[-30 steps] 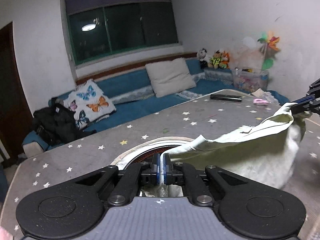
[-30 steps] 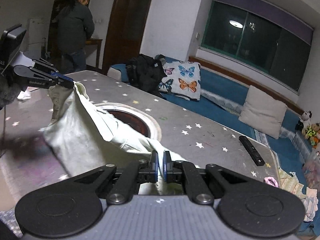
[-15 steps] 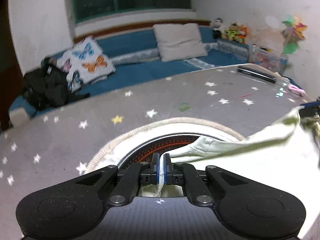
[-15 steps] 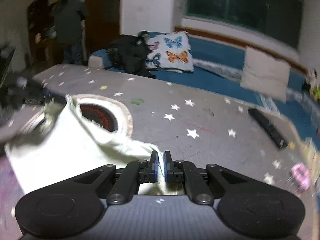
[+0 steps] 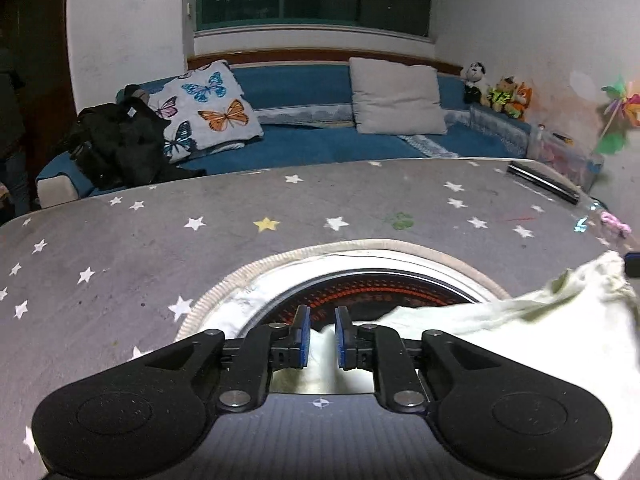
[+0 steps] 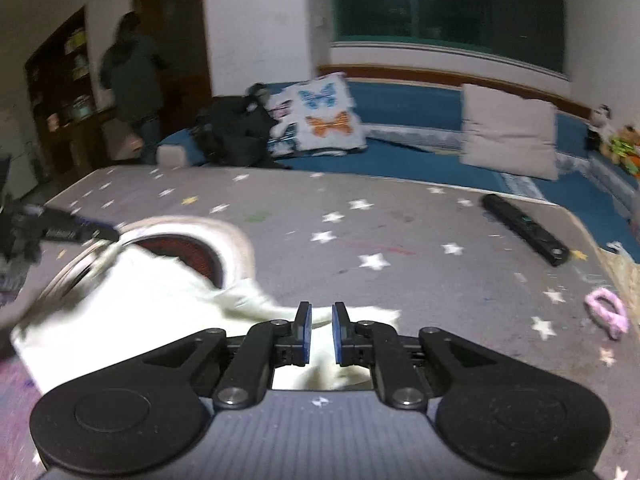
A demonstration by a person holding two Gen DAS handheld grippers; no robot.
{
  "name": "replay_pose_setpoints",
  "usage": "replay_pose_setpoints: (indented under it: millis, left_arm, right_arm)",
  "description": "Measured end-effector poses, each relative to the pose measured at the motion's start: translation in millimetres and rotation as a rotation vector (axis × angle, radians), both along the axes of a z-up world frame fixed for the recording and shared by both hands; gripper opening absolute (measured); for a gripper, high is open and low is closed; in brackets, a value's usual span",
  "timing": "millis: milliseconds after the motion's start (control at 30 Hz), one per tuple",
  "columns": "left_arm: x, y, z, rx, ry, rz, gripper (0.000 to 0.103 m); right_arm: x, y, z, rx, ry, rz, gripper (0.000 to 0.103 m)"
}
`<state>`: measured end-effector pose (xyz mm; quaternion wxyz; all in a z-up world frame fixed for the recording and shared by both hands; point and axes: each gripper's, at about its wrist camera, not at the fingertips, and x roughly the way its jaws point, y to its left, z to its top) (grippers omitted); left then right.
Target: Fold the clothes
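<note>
A pale cream garment [image 5: 500,332] lies on the grey star-patterned table [image 5: 280,200], partly over a round red-and-black inset [image 5: 384,298]. My left gripper [image 5: 319,334] is open, its blue pads a little apart, with a cloth edge lying loose between them. In the right wrist view the garment [image 6: 132,304] spreads to the left. My right gripper [image 6: 318,334] is open too, with cloth under its tips. The left gripper also shows at the far left of the right wrist view [image 6: 60,232], at the garment's other corner.
A black remote [image 6: 524,228] and a pink hair tie [image 6: 606,312] lie on the table's right side. A blue sofa [image 5: 320,140] with a butterfly pillow [image 5: 204,112], a grey cushion and a black bag stands behind. A person [image 6: 132,80] stands at the back left.
Both grippers have come down to the table with the garment and have opened, letting the cloth go. The garment now rests flat instead of hanging between them.
</note>
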<state>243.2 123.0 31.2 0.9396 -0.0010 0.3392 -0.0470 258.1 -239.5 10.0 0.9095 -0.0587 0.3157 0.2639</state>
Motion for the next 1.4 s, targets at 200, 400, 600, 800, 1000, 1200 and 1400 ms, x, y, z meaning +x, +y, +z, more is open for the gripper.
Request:
replay_pose_setpoints:
  millis: [200,400,600,800,1000,1200,1400]
  left_arm:
    - [-9,-11,-4,-0.021,0.027,-0.052,0.024]
    - [4,-17,-17,-0.001,0.062,-0.049,0.036]
    - [17,-8,-25,-0.014,0.077,-0.001,0.045]
    - [4,-2,-21,-0.007,0.060,0.035,0.061]
    - [-34,4,-11,0.003,0.031,0.059,0.068]
    - [-89,5,-8,-0.016,0.013,0.063,0.068]
    - [-138,-1,-9,-0.006,-0.015,0.067,0.063]
  right_arm:
    - [9,35,-16,-0.034,0.059,0.094,0.010]
    - [40,59,-38,-0.044,0.105,0.077,0.011]
    - [56,46,-37,0.019,0.123,-0.008,0.022]
    - [34,18,-17,0.008,0.084,-0.022,0.035]
    - [-4,-20,-4,0.002,0.088,-0.058,0.035]
    - [-56,-41,-10,0.031,0.126,-0.053,0.035]
    - [-94,-48,-22,0.063,0.155,-0.050,0.035]
